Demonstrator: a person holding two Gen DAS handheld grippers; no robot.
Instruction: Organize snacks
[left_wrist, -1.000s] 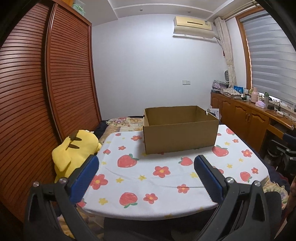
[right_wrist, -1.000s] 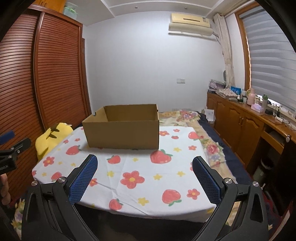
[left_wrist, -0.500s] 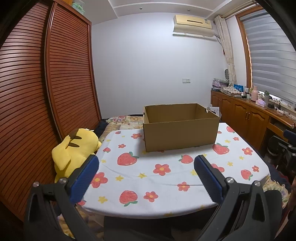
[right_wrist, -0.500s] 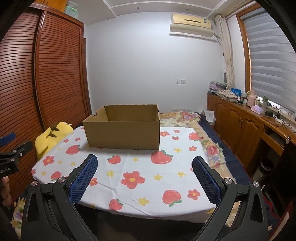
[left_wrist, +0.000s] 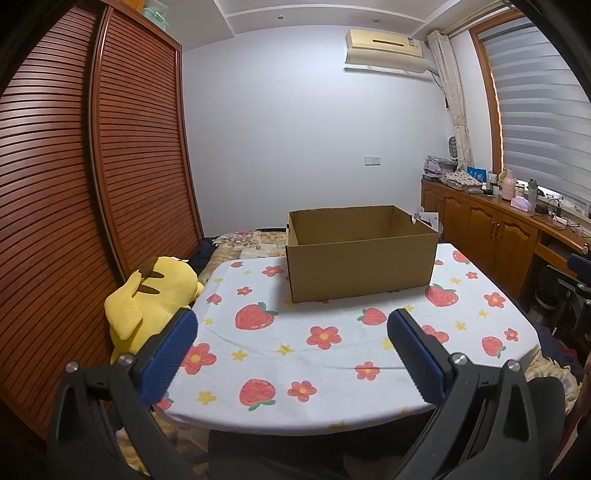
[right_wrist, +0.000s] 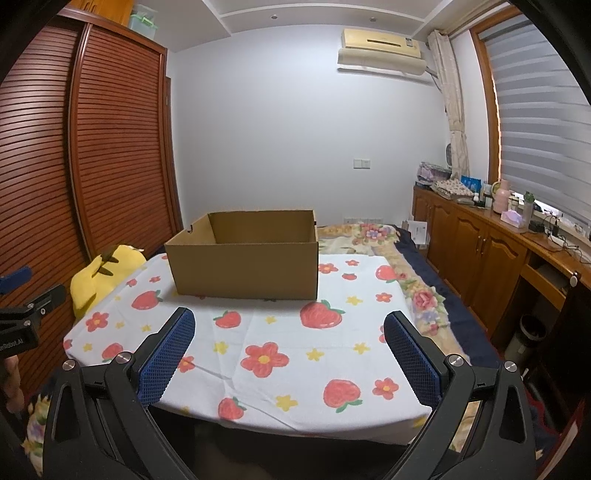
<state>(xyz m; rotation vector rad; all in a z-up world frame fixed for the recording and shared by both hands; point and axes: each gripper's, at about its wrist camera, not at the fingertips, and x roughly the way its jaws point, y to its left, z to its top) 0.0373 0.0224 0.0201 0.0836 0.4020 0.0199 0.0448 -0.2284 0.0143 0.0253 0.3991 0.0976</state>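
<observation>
an open cardboard box (left_wrist: 360, 254) is sitting in the middle of the frame, on the far half of a table under a strawberry-and-flower tablecloth (left_wrist: 295, 343). no snacks are showing on the cloth in either view, and the near wall of the box is hiding its floor, so i cannot tell whether snacks are lying inside; this is fitting both a box waiting to be filled and one already packed, with the snacks out of sight either way. the left gripper (left_wrist: 291, 350) is hanging at the lower centre of its frame with both blue pads spread wide and nothing between them; the right gripper (right_wrist: 290, 349) is hanging likewise, released and empty. the cloth between the grippers and the box is lying bare, giving open room up to the box's near edge. a yellow plush toy (left_wrist: 147, 299) is crowding the table's left edge, and wooden cabinets (right_wrist: 480, 254) are running along the right of the frame, well apart from the table.
</observation>
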